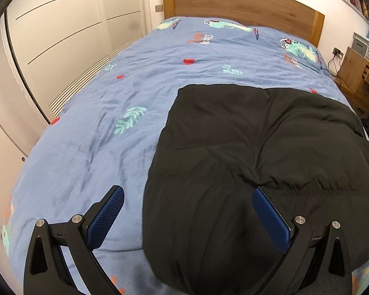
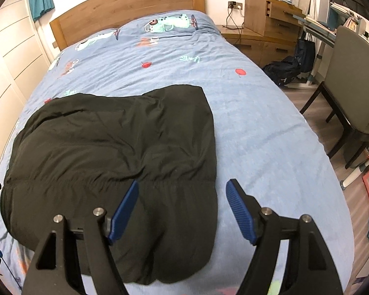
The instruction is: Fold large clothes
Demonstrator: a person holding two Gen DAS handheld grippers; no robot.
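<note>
a folded black jacket [image 2: 115,152] lies on the blue bedspread [image 2: 258,127], below the wooden headboard [image 2: 125,7], with the left claw [image 1: 188,213] and right claw [image 2: 182,206] both wide and empty above it.

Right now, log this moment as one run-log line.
garment: black padded jacket folded on blue bedcover | left gripper: open, empty | right gripper: open, empty
</note>
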